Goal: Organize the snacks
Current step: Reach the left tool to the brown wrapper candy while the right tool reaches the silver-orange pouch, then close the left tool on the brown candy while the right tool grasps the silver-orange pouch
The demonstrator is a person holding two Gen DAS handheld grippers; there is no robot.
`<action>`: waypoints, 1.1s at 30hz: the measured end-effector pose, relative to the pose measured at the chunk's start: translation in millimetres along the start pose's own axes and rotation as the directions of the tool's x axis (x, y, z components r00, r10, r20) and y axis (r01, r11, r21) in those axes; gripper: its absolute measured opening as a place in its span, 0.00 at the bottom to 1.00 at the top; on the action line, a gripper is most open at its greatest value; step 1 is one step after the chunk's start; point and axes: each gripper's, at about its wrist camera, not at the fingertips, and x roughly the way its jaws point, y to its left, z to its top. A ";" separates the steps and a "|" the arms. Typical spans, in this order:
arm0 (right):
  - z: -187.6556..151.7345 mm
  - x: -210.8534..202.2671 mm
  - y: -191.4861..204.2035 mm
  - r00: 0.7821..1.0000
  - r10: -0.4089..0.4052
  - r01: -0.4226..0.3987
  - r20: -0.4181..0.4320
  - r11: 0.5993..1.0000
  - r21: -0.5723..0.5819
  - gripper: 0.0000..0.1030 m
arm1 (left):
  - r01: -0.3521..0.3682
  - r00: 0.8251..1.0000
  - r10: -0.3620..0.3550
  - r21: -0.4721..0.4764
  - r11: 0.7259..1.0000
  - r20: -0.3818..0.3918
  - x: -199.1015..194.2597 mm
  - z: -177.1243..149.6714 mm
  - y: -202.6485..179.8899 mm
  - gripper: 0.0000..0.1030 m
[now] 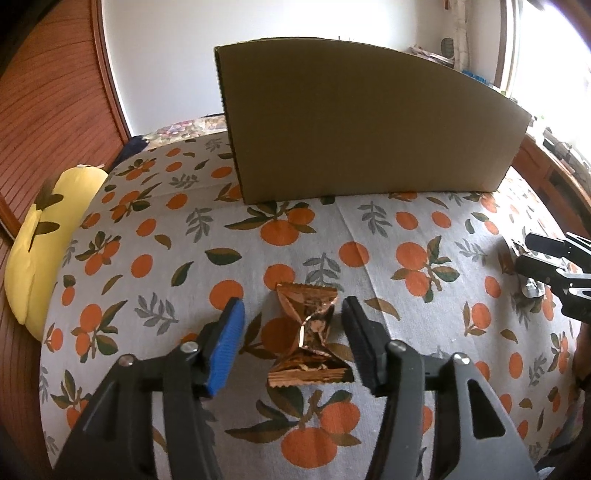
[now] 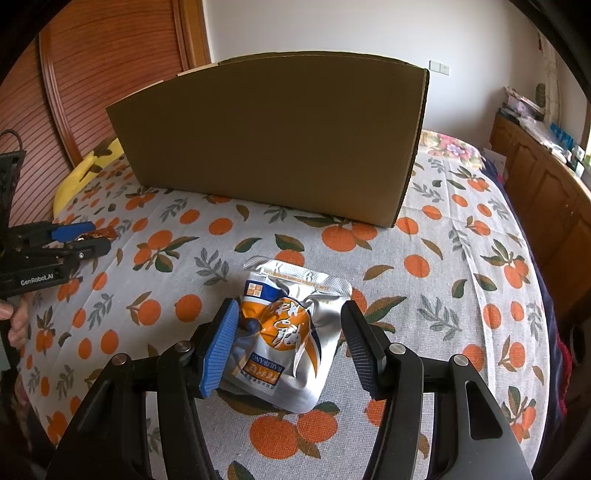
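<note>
Two snack packets are lying on the orange-print bed cover, each between spread tool fingers.

The copper wrapper (image 1: 308, 334) is lying at lower centre, untouched inside the spread left tool (image 1: 293, 319). The silver-orange pouch (image 2: 286, 339) is touching the right tool's (image 2: 290, 325) blue pad; its black one is standing clear. The cardboard box (image 1: 369, 122) is standing behind.

A bed (image 2: 461, 258) fills the room's middle, covered by a pale grey sheet printed with oranges and green leaves. At its far left corner lies a yellow pillow (image 1: 40, 254) with dark leaf shapes, and at the far right corner a second pillow (image 2: 452, 147) in a flower print. A reddish wooden wardrobe (image 2: 110, 74) with ribbed, slatted door panels stands along the left edge. The wall (image 2: 332, 29) behind is plain white, with a small switch plate (image 2: 439, 67) on it. Along the right edge runs a low wooden cabinet (image 2: 546, 188) (its top crowded with papers and small clutter). Daylight comes in bright from the window (image 1: 554, 55) above that side.
</note>
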 end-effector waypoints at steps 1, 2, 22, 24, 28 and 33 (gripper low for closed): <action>0.0 0.0 -0.1 1.000 0.000 0.000 0.000 1.000 0.000 0.57 | -0.007 1.000 0.007 -0.010 1.000 0.006 0.5 -0.9 2.5 0.64; -0.1 0.0 -0.1 1.000 0.000 0.000 0.001 1.000 0.000 0.57 | -0.008 1.000 0.008 -0.023 1.000 0.007 0.9 -1.3 4.9 0.66; -1.4 7.2 8.9 0.998 -0.054 0.052 -0.034 0.997 -0.050 0.59 | 0.064 0.998 -0.063 -0.027 0.998 0.029 -4.2 -2.0 6.6 0.26; -0.8 7.7 9.9 0.997 -0.063 0.060 -0.039 0.997 -0.056 0.61 | 0.095 0.995 -0.094 -0.033 0.995 0.031 -6.3 -3.4 6.9 0.22; -0.2 8.0 4.7 0.996 -0.061 0.059 -0.070 0.998 -0.028 0.66 | 0.149 0.988 -0.147 -0.038 0.988 0.051 -13.3 -6.9 5.3 0.19; 1.3 7.7 5.7 0.992 -0.076 0.075 -0.097 0.997 -0.016 0.69 | 0.212 0.975 -0.207 -0.050 0.976 0.081 -23.7 -10.4 -2.7 0.19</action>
